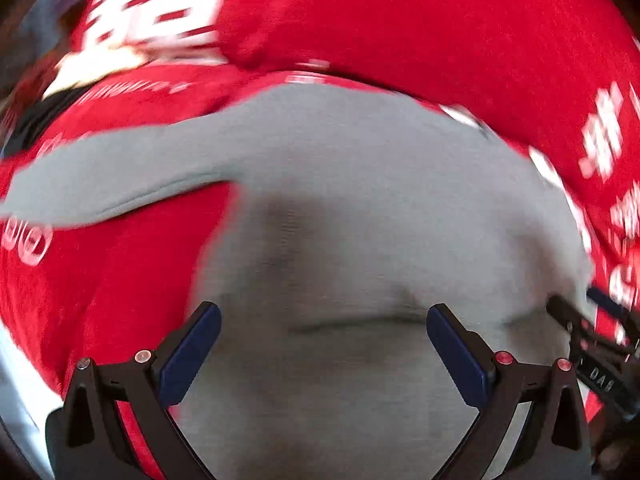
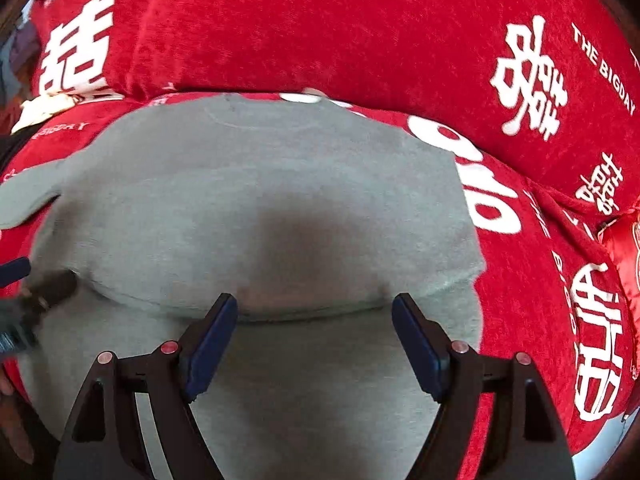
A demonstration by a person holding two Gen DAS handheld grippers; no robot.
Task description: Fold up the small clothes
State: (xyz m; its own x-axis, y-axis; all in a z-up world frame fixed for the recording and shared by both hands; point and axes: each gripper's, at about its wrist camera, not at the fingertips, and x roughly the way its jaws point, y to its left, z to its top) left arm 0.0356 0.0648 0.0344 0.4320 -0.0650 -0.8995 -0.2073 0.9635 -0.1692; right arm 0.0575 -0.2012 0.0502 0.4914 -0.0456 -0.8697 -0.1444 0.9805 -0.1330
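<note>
A small grey sweatshirt [image 1: 360,200] [image 2: 260,184] lies flat on a red cover. One sleeve [image 1: 100,184] stretches out to the left. In the right wrist view an upper layer of the sweatshirt lies over the lower part, and its edge runs across between my fingers. My left gripper [image 1: 323,312] hangs open just above the grey cloth with nothing between its pads; that view is blurred. My right gripper [image 2: 315,304] is also open over the cloth, holding nothing. Each gripper shows at the edge of the other's view: the right gripper [image 1: 576,300] and the left gripper [image 2: 38,276].
The red cover [image 2: 532,280] carries white characters and lettering. A matching red cushion [image 2: 320,28] lies along the far side. A cream cloth [image 2: 44,106] sits at the far left, and a shiny red satin item [image 2: 624,240] at the right edge.
</note>
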